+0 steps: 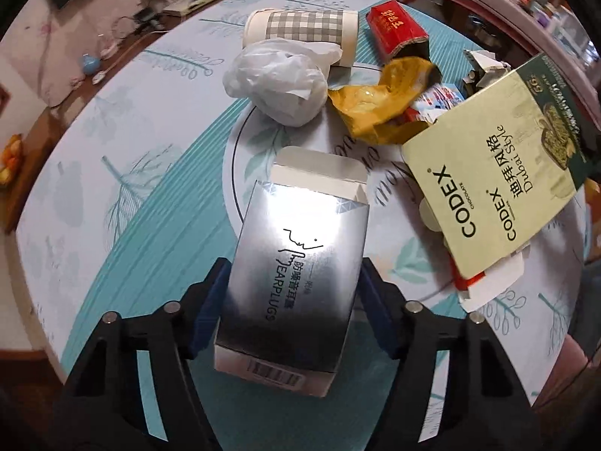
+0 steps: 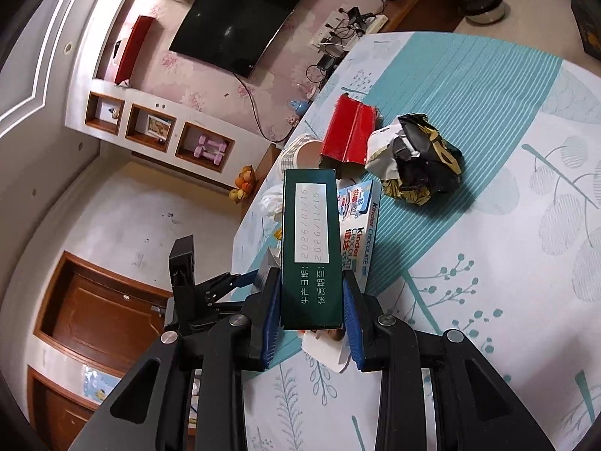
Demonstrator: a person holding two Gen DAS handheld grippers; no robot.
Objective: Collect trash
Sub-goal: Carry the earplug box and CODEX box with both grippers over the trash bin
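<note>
the left claw (image 1: 293, 289) has the silver earplugs box (image 1: 296, 263) between its blue pads (image 1: 210, 312), pointing steeply down at the counter (image 1: 124, 195). the left pad lies against the box side; the right pad is mostly hidden behind the box edge, so whether it presses there i cannot tell. the box's far flap stands open and its near end with the barcode hangs toward the camera.

the right claw (image 2: 311, 300) is closed narrow on the dark green chocolate box (image 2: 311, 248), both pads flat on its sides, the box held on edge with its date panel up. in the left view the same box (image 1: 507, 173) shows its pale codex face and covers part of the litter under it.

just beyond the earplugs box lie a crumpled white plastic bag (image 1: 278, 82), then a checked paper cup (image 1: 304, 34) on its side, touching the bag. to the right are a yellow wrapper (image 1: 379, 109) and a red packet (image 1: 398, 30). a kinder chocolate box (image 2: 360, 225) sits half hidden under the green box, and a white and red carton (image 1: 488, 282) pokes out below it, cut off. a black and gold crumpled wrapper (image 2: 420, 161) lies apart on the teal stripe of the leaf-printed cloth. the left claw's black frame (image 2: 203, 282) shows at the counter's edge, its tips out of sight.
</note>
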